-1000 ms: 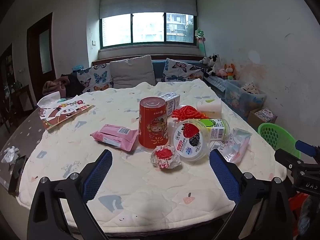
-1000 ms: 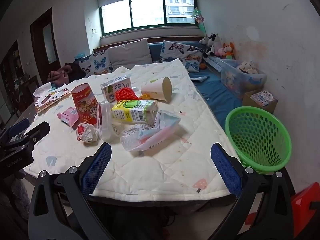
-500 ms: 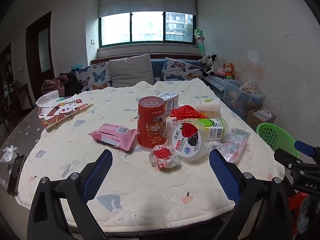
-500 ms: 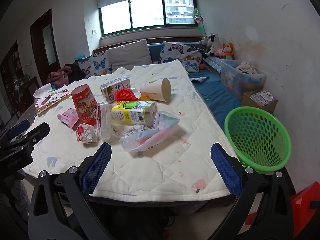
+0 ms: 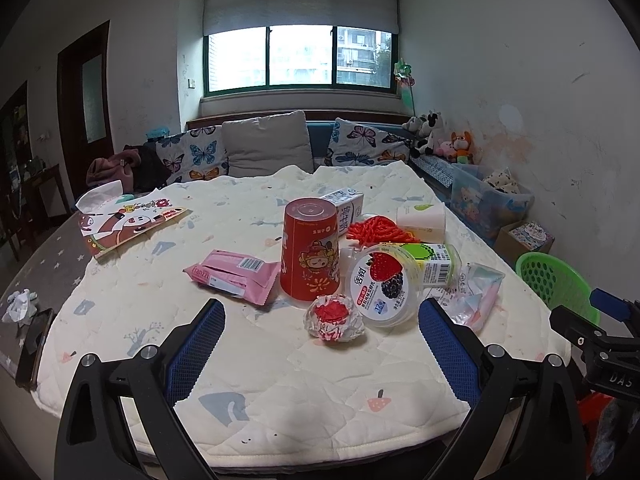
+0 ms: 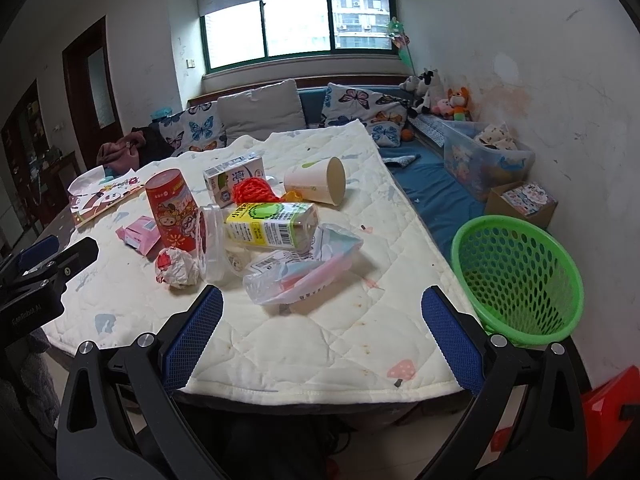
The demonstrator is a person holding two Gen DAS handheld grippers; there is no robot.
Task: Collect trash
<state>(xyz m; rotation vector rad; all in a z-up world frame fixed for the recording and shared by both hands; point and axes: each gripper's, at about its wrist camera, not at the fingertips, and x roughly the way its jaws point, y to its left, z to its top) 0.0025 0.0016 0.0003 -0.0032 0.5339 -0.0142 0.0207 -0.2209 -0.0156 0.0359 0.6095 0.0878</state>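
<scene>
In the left wrist view, the left tongs [image 5: 320, 344] hang over the near edge of the desk [image 5: 280, 392], spread wide and holding nothing. Just beyond them lies a crumpled red-and-white wrapper [image 5: 334, 318], touching a yogurt tub [image 5: 380, 290] tipped on its side. Behind the wrapper stands an upside-down red cup [image 5: 310, 254], with a pink packet [image 5: 232, 276] just to its left. Further back are a milk carton [image 5: 346, 210], a red mesh bundle [image 5: 376, 232], a paper cup [image 5: 422, 220] on its side and a green-labelled juice box [image 5: 434, 262]. A clear plastic bag [image 5: 474, 294] lies near the right edge. A green basket [image 5: 556, 282] sits off the right edge, partly hidden by the right tongs [image 5: 600, 332].

In the right wrist view, the right tongs [image 6: 320, 346] are also spread apart and empty, at the near edge. The plastic bag [image 6: 304, 268] lies closest ahead, the juice box [image 6: 272, 226] behind it, the wrapper [image 6: 176, 266] to the left. The green basket [image 6: 520, 276] stands beside the desk's right edge, lower than the desk top.
</scene>
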